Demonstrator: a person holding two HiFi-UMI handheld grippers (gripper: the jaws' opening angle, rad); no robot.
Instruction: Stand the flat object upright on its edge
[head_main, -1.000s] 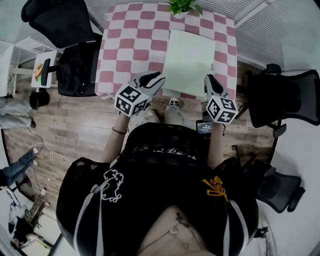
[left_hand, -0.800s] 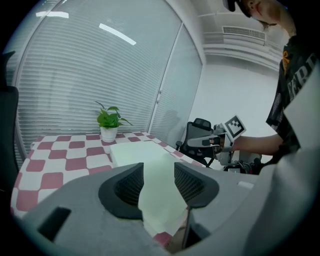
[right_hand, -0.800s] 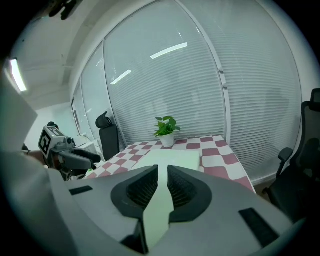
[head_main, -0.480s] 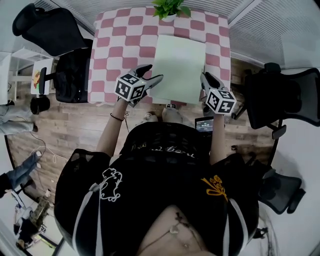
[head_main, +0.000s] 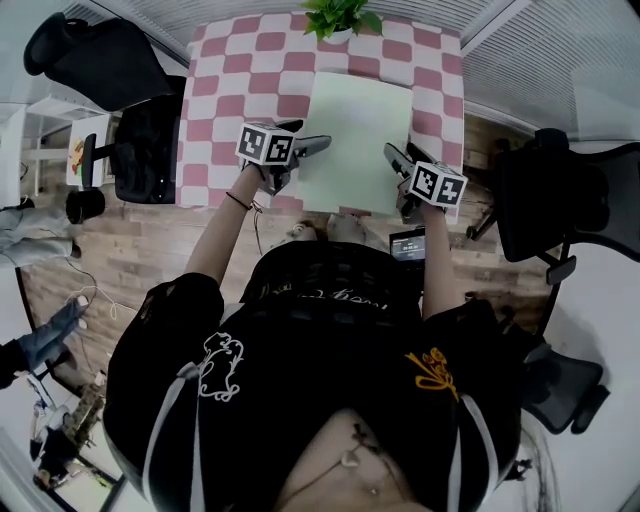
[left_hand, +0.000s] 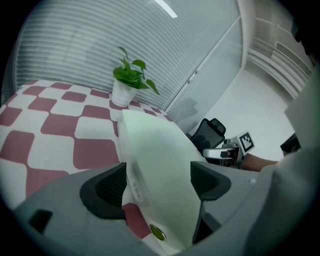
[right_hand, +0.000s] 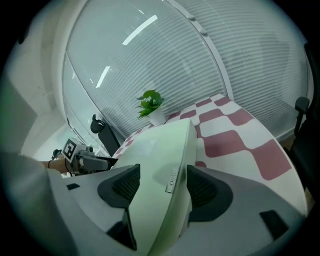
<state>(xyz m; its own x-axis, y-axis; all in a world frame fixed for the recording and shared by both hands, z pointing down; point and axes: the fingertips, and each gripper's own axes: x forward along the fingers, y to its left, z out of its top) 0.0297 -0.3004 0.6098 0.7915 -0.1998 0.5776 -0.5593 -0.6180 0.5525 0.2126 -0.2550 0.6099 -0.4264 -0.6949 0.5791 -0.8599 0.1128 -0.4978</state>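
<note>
Flat object on checkered table sits between the just-opened fingers of left gripper and right gripper.

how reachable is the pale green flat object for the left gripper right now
Likely yes. The left gripper has just been opening its jaws, which straddle the flat object at its near left edge, pads apparently not yet pressing. Nothing else lies between them, and the potted plant stands well beyond.

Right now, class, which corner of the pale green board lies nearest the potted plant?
The far left corner, close beside the potted plant; the other three corners all lie farther from it.
</note>
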